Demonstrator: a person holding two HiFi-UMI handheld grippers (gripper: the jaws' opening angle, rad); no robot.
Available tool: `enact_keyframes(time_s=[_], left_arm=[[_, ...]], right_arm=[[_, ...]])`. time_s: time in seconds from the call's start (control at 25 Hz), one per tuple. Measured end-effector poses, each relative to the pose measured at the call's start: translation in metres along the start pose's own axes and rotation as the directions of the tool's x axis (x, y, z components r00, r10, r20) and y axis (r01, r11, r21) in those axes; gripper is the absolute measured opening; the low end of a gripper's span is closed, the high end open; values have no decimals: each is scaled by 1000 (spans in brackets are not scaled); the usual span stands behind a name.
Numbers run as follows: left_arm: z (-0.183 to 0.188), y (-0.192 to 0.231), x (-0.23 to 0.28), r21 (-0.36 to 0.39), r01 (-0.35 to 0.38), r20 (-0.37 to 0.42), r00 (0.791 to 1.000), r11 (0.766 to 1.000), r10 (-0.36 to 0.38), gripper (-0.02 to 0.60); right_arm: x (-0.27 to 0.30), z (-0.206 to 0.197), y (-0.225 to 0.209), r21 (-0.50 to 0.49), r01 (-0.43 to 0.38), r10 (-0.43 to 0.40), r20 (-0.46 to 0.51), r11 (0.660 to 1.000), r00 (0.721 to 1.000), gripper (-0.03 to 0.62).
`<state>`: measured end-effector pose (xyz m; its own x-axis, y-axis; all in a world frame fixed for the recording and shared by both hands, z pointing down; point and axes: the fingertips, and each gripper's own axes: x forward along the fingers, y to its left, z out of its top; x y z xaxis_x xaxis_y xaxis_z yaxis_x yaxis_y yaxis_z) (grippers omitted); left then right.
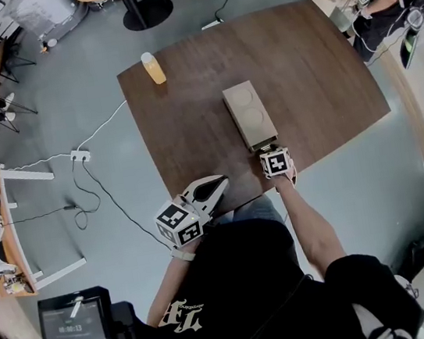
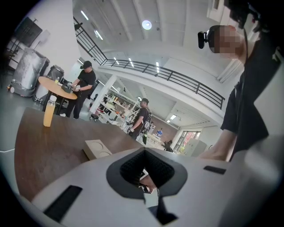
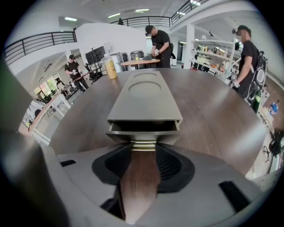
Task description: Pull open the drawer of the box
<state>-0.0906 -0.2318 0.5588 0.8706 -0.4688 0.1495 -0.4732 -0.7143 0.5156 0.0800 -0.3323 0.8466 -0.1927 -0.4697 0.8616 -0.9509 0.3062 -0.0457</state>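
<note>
We find the right gripper [image 3: 143, 153] angled down at the near end of the box [image 3: 144, 102]. Its jaws stand wide, and the pads close on the ends of the brass drawer handle [image 3: 143, 145], which fills the gap between the tips. The drawer [image 3: 143, 136] is out by a narrow margin, with a dark slot open above its front panel.

The box lies on the near right part of the brown table [image 3: 213, 115], lengthwise away from the person, with two round recesses in its top. The drawer end faces the near edge.

The left gripper [image 1: 216, 186] is held level at the table's near edge, left of the right gripper and apart from the box. Its jaws are together with nothing between them.

A bottle [image 1: 153, 68] of orange liquid stands upright at the table's far left, well apart from the box.
</note>
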Motion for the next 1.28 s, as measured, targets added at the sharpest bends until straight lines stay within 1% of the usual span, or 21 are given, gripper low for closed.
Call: enact_keyframes(time_s=[0.16,0.6,1.28], left_arm=[[-2,2,1,1,11,-2,1000,1000,-11,0],[-15,-34,-5,8,48,-2,999,999,-48,0],[-24,-43,-5,-2,96,-14,995,995,-96,0]], right_arm=[[-1,-11,1,2,2,-2,-6,1000,1000,155],[-34,-48,2,13,25,-25,2,1000,1000,155],[-48,-79,6,24,44,-44,-15,999,999,155]])
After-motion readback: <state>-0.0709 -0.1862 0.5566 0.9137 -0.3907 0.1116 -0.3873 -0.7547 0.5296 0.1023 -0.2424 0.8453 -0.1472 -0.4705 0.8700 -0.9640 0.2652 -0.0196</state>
